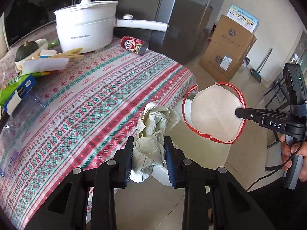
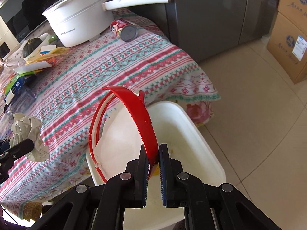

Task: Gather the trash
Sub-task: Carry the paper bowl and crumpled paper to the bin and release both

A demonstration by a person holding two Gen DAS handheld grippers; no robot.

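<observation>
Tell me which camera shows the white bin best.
The right wrist view: the white bin shows its rim and inside, just beyond the right gripper. In the left wrist view only slivers show behind the crumpled paper.

The right hand-held gripper [image 2: 153, 151], entering from 6 o'clock, is clamped on the rim of a red-edged paper lid [image 2: 122, 132], which stands tilted above a white bin [image 2: 203, 138] on the floor beside the table [image 2: 115, 61]. At 9 o'clock, the left hand-held gripper [image 2: 21, 147] grips a crumpled paper wad [image 2: 28, 134] over the patterned tablecloth. At 11 to 12 o'clock, a white electric pot [image 2: 80, 23] stands on the table with a red can [image 2: 123, 29] lying on its side just beside it.
</observation>
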